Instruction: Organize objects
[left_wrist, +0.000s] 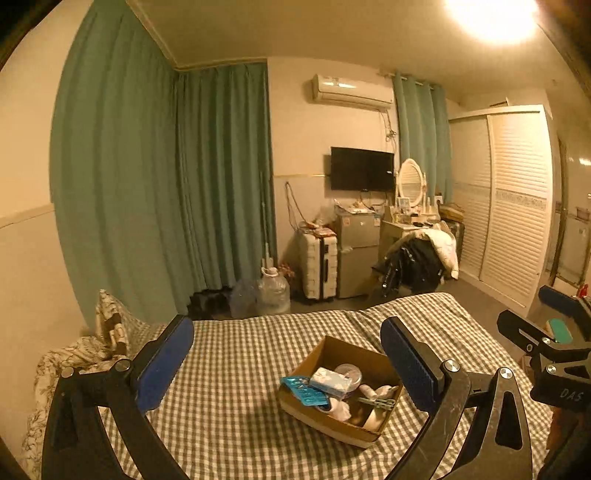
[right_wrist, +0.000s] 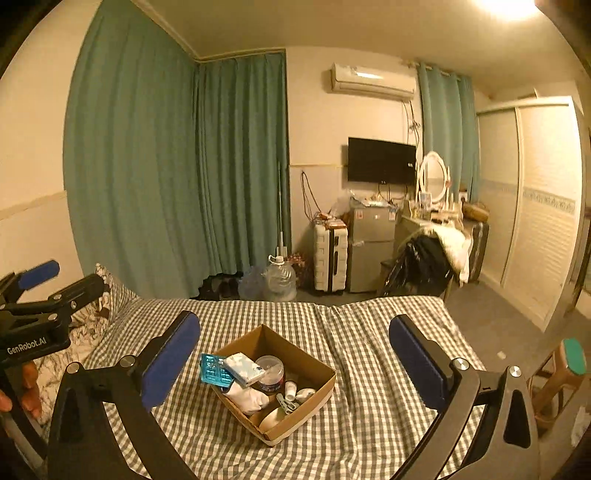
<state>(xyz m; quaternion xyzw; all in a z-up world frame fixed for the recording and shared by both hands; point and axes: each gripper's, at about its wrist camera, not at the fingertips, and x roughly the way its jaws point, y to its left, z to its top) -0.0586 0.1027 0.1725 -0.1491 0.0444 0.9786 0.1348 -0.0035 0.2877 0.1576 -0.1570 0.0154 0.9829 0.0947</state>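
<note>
An open cardboard box (left_wrist: 373, 356) sits on a checked bed (left_wrist: 236, 387). It holds a teal blister pack (left_wrist: 303, 390), a tissue pack (left_wrist: 330, 379), a round tin (left_wrist: 349, 370), white cloth and small clips. The same box (right_wrist: 317, 363) shows in the right wrist view with the blister pack (right_wrist: 214, 373) on its left rim. My left gripper (left_wrist: 288, 354) is open and empty, held above the bed short of the box. My right gripper (right_wrist: 295, 347) is open and empty, also short of the box.
A patterned pillow and quilt (left_wrist: 107, 332) lie at the bed's left. Beyond the bed stand a water jug (left_wrist: 273, 291), a white suitcase (left_wrist: 317, 264), a small fridge (left_wrist: 356, 251), a chair heaped with clothes (left_wrist: 421, 258) and a wardrobe (left_wrist: 513, 206). A wooden stool (right_wrist: 561, 373) stands right of the bed.
</note>
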